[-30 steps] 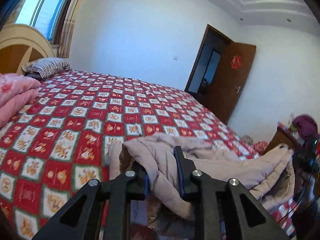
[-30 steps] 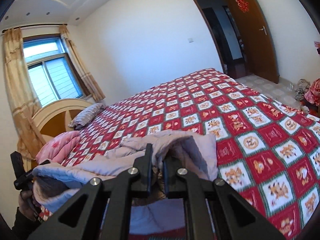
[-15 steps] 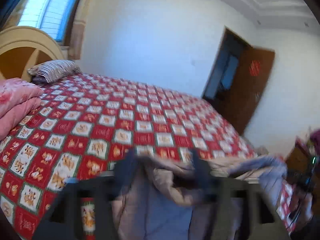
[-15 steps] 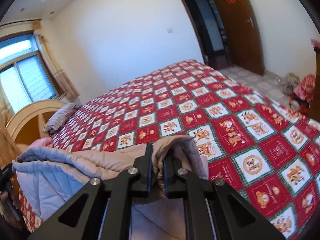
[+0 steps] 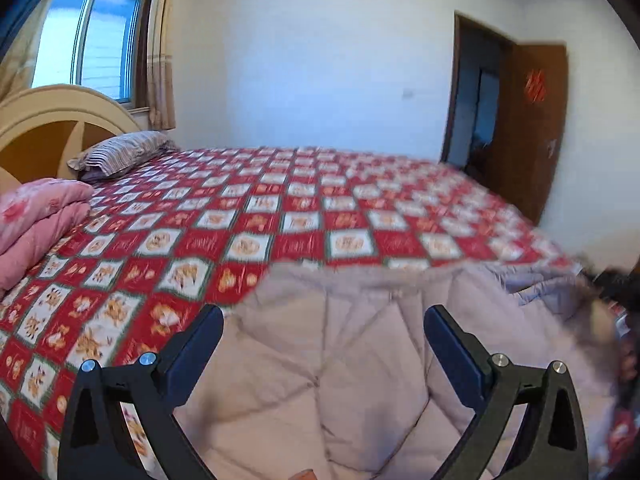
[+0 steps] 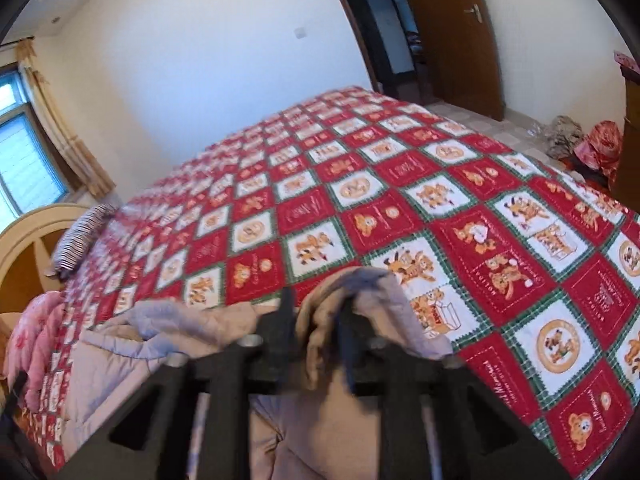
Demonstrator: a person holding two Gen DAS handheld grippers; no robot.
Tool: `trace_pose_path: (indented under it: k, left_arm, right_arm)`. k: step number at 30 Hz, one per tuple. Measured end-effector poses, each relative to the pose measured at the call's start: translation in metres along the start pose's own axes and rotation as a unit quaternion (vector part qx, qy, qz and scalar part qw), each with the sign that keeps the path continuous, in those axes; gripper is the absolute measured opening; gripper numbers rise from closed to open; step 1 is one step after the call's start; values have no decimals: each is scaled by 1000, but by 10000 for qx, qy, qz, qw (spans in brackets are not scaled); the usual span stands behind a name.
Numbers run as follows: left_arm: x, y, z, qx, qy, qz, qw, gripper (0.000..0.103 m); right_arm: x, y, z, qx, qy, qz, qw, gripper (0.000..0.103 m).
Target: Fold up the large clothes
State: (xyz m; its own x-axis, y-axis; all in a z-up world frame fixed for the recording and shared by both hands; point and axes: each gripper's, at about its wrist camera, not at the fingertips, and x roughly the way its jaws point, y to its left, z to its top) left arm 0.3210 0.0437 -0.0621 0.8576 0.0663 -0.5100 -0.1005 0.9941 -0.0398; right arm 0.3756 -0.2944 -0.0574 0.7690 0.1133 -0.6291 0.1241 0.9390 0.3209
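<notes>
Nearest the left wrist camera, the left gripper (image 5: 322,334) has its jaws spread wide and still opening, its dark blue pads (image 5: 450,354) clear of any fabric; nothing is gripped. Between and below the fingers lies the pale quilted coat (image 5: 340,380), flat on the near edge of the bed, its stitched panels facing up and its far hem a straight line across the bedspread.

In the right wrist view the right gripper (image 6: 316,322) is blurred by motion. Its jaws are part-way apart and opening, and a bunched fold of the same coat (image 6: 384,304) sits between them and drapes over the right-hand finger; whether the pads press on the cloth is hard to tell through the blur, though they appear to have let go. The rest of the garment spreads to the left along the bed's near edge.

Beyond the coat runs the red-and-white checked bedspread (image 5: 304,216), printed with cartoon bears and covering the whole bed. At the head end, on the left, a folded pink quilt (image 5: 38,220) lies near the edge, with a striped pillow (image 5: 120,152) behind it against the arched wooden headboard (image 5: 52,120). Farther back are a curtained window (image 5: 92,40), the white wall, and a brown door (image 5: 536,128) standing open on the right.
</notes>
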Motion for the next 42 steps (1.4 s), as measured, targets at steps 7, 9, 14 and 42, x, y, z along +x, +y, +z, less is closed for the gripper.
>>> trace_pose_path:
  k: [7, 9, 14, 42]
  left_arm:
    - [55, -4, -17, -65, 329, 896, 9954, 101]
    - [70, 8, -17, -310, 503, 1137, 9918, 101]
    - [95, 32, -18, -958, 985, 1279, 9822, 101]
    - [120, 43, -41, -1033, 1053, 924, 9847, 102]
  right_arm:
    - [-24, 44, -29, -1068, -372, -251, 9933, 78]
    - [-31, 55, -42, -1213, -316, -75, 9921, 78]
    - [-22, 104, -83, -2077, 204, 461, 9769, 78]
    - [91, 65, -75, -1668, 516, -386, 9839, 83]
